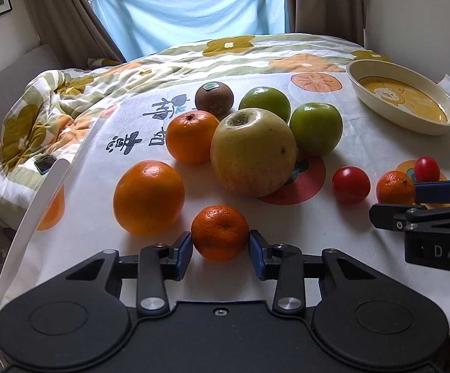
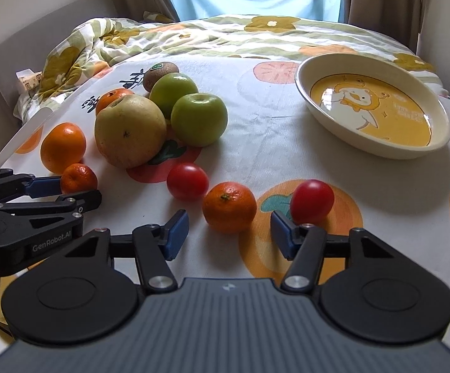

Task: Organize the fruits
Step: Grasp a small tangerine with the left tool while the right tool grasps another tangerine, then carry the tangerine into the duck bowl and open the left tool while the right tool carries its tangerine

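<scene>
My left gripper [image 1: 220, 244] is shut on a small mandarin [image 1: 220, 233] at the near edge of the cloth, one blue pad pressing each side. In the right wrist view the same left gripper [image 2: 78, 191] holds that mandarin [image 2: 78, 178]. My right gripper [image 2: 229, 233] is open. Another mandarin [image 2: 229, 206] lies just ahead between its pads, with a gap on each side. A red tomato [image 2: 312, 200] sits by its right pad and a second tomato [image 2: 187, 180] to the left. The cream and yellow dish [image 2: 377, 152] stands empty at the far right.
A pile of fruit lies mid-table: a large yellow apple [image 1: 252, 152], two green apples [image 1: 315, 129], two oranges [image 1: 148, 197], a kiwi [image 1: 214, 98]. The table edge [image 1: 38, 199] drops off on the left, with a crumpled quilt [image 1: 38, 118] and a phone beyond.
</scene>
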A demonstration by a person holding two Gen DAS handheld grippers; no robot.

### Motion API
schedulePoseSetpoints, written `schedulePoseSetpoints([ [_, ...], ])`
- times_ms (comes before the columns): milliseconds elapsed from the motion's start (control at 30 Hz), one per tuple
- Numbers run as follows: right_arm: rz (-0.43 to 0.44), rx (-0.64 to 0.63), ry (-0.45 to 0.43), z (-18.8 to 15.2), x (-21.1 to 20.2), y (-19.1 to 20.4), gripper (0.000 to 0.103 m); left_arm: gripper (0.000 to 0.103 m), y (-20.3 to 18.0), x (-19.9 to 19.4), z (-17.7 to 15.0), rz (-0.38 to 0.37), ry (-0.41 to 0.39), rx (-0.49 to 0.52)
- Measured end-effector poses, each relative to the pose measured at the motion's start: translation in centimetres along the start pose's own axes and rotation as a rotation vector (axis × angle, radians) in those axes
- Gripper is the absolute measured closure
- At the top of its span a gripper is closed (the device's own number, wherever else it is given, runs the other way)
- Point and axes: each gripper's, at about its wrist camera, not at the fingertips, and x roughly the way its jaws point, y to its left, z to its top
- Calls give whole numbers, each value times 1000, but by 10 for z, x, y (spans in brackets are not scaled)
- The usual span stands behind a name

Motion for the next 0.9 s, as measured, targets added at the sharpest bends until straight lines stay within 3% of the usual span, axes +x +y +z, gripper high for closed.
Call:
schedulePoseSetpoints([
  [133, -3, -14, -5, 1, 2, 0, 40, 61, 1, -1, 0, -5, 4, -2],
  [200, 1, -26, -9, 2, 2, 1, 51, 61, 1, -1, 0, -6, 4, -3],
  [567, 3, -16, 6, 10, -8, 0, 51, 61, 0, -19, 10, -35, 2, -22],
  [900, -51, 51, -37, 44, -51, -9, 51, 61, 1, -58, 51, -86, -66, -12],
])
